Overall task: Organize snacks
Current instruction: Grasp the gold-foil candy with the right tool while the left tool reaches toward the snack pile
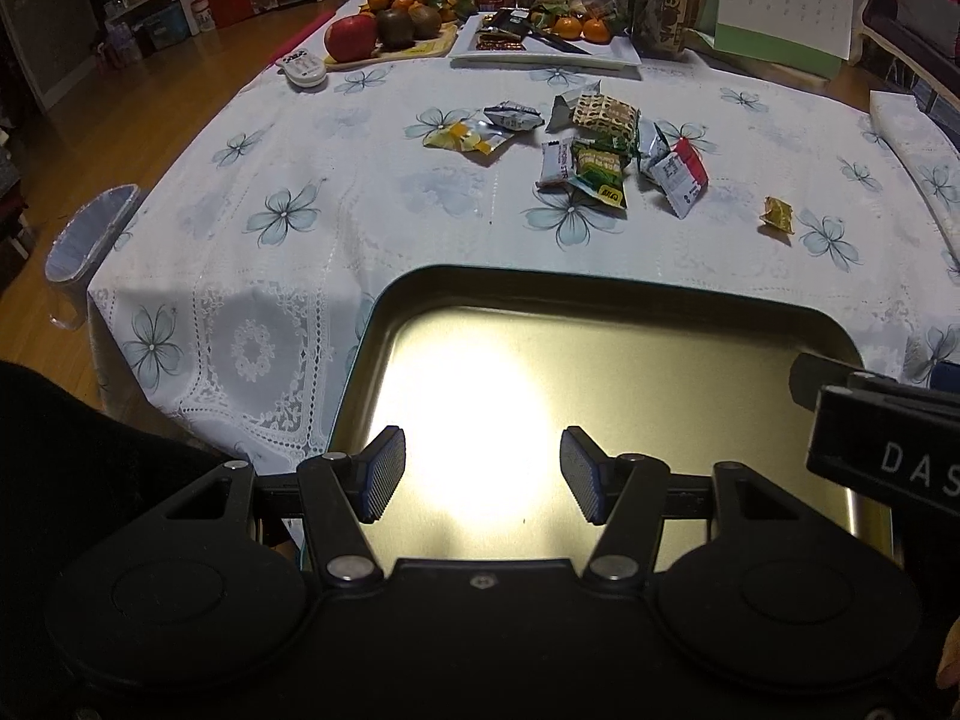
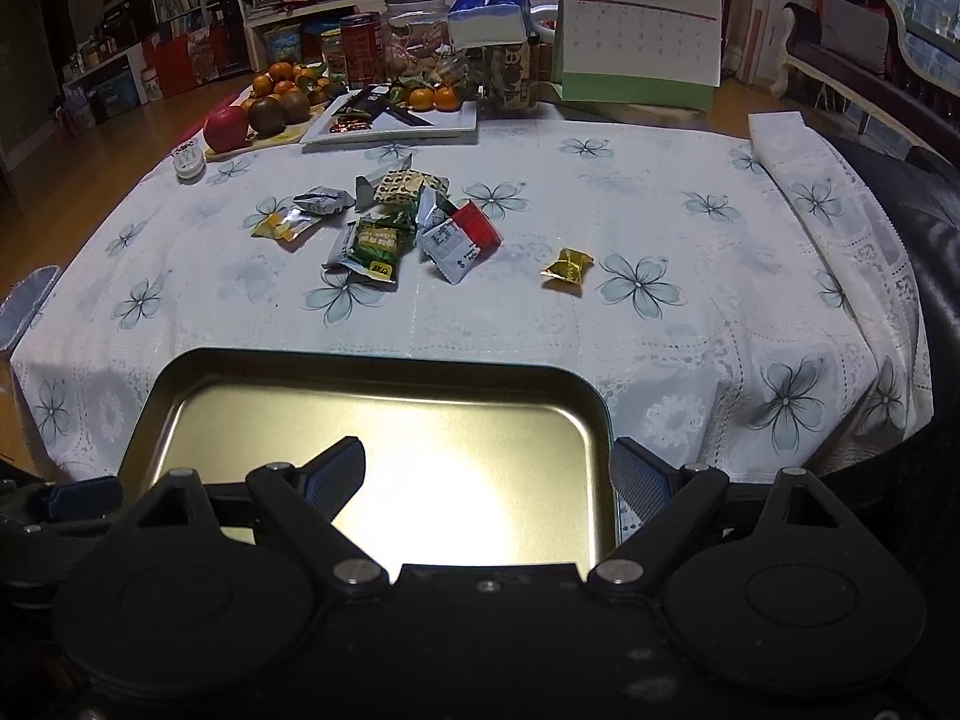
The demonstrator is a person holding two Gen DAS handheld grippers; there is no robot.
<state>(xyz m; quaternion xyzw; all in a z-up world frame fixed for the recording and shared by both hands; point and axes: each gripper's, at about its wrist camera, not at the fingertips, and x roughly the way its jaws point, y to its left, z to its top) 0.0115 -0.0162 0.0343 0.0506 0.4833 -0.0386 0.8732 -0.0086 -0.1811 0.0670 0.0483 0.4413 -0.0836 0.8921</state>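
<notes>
Both tongs, left [image 1: 482, 474] and right [image 2: 487, 476], wide and empty over the bare gold metal tin [image 2: 384, 378]. Risk: crinkly foil snack packets [image 2: 384, 222], overlapping mid-frame on the tabletop [image 2: 690, 324], slip or come up doubled.

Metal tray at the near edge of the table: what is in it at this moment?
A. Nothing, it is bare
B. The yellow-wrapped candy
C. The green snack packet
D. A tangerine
A: the metal tray shows only bare shiny metal, while the yellow-wrapped candy and the green snack packet lie out on the tablecloth beyond it.
</notes>
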